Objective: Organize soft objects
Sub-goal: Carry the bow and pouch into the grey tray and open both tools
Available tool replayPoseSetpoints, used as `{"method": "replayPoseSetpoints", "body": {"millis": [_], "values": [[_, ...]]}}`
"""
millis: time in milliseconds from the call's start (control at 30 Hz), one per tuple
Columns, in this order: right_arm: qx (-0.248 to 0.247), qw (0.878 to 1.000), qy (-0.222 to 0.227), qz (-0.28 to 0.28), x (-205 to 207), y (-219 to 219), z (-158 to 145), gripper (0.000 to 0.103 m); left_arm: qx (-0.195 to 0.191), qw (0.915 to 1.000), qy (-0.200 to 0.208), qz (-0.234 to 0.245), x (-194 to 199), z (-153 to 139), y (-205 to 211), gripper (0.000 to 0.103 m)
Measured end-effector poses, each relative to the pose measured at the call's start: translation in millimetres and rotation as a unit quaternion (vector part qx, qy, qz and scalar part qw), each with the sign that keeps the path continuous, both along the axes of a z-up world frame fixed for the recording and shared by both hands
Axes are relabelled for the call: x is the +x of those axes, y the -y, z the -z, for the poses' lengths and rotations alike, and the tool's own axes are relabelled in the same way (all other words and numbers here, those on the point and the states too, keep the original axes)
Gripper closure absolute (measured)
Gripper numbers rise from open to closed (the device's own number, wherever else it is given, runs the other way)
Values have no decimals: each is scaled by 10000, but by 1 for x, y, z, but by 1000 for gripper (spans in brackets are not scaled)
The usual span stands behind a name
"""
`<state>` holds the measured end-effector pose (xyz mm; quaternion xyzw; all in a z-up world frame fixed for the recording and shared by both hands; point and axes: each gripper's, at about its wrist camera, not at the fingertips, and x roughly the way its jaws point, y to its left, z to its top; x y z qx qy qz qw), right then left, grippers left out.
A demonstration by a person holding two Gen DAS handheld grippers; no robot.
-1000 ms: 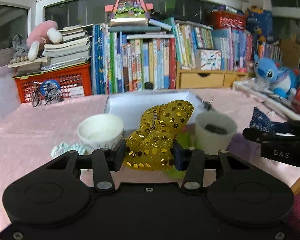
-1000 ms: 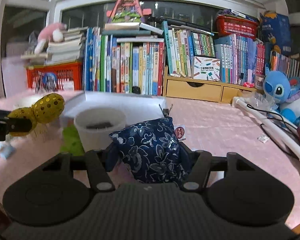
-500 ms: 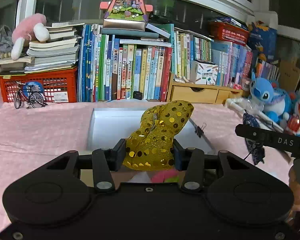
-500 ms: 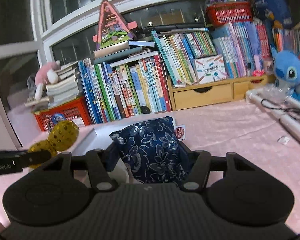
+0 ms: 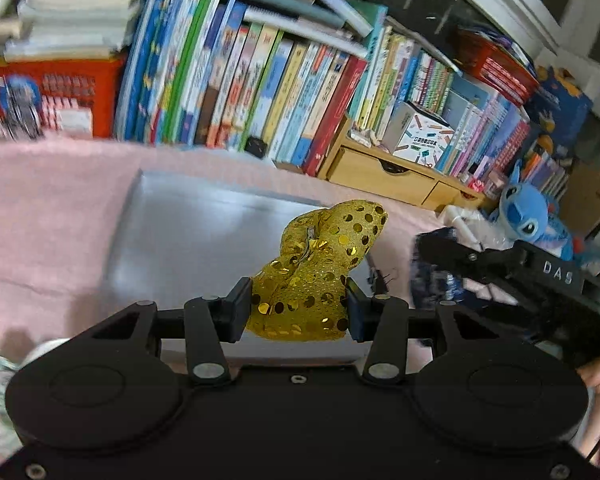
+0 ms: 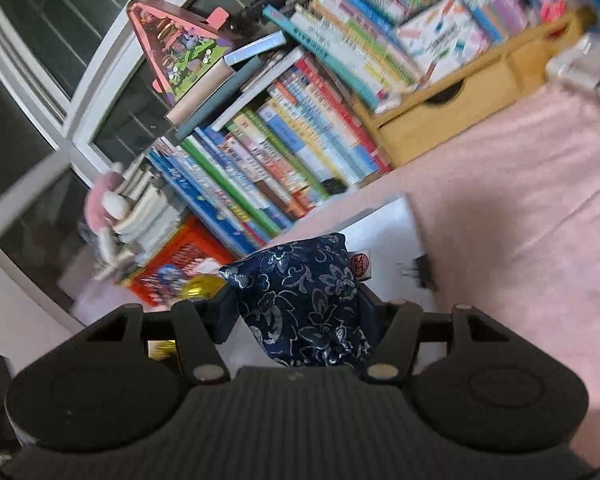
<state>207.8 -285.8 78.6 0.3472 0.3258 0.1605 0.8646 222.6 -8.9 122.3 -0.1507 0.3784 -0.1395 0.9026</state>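
— Both of your grippers have swung since a second ago: the two white cups that stood in front of you then are gone from sight, and your views now tilt over the white tray on the pink tablecloth.

— What is your left gripper doing?

— Its fingers are closed narrow on the gold sequined pouch, pinching its lower part. The rest of the pouch stands up above the jaws, in the air over the tray's near right part.

— And your right gripper?

— Clamped on the dark blue floral pouch, which fills the gap between the jaws, with a small red and white tag at its upper right corner. It hangs over the near edge of the white tray. From your left camera the right gripper shows just to the right of the gold pouch, close but apart from it, the blue cloth blurred at its tip.

— What lies behind?

— A row of books stands along the far edge of the cloth, with a red basket to their left, a wooden drawer unit to their right, and a blue plush toy further right.
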Motion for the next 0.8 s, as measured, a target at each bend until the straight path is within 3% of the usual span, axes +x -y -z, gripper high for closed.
{"method": "replayPoseSetpoints", "body": {"millis": [100, 400, 800], "values": [[350, 9992, -185, -103, 19, -1, 11, 39, -265, 9991, -322, -55, 23, 13, 4, 59], [888, 9900, -1086, -107, 61, -4, 63, 38, -440, 9936, -1029, -148, 66, 53, 21, 59], [482, 9911, -1241, -25, 65, -2, 78, 36, -506, 9887, -1410, -96, 79, 80, 30, 58]]}}
